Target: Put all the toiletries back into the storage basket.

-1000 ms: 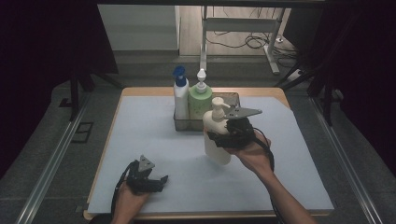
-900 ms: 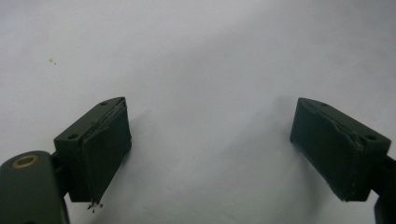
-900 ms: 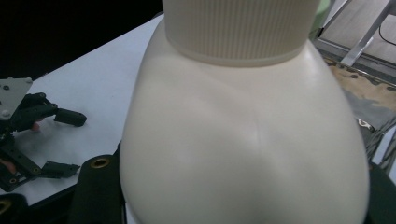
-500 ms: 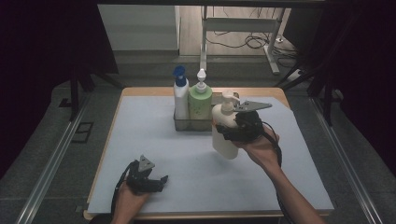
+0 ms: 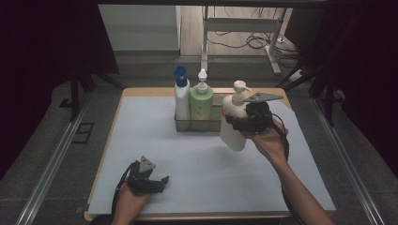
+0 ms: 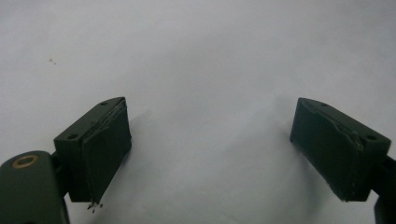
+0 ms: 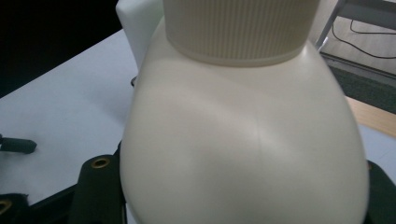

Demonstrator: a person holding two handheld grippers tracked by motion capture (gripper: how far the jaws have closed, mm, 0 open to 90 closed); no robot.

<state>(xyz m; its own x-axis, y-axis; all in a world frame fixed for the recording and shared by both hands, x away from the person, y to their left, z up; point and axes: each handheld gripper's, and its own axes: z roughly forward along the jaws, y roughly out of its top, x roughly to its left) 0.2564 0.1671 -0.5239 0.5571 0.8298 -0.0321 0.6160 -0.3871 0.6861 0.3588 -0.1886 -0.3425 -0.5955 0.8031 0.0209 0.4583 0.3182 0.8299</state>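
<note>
1 cream plastic pump bottle [image 5: 233,125], held clear above the white table [image 5: 155,131] beside the clear bin [image 5: 213,124], sits clenched in the right tool [image 5: 240,123] at its wide shoulder, looking smooth, rigid, fairly light and slippery.

Wooden table [image 5: 281,92], pale sheet [image 5: 197,159], bottle rack [image 5: 197,125].
</note>
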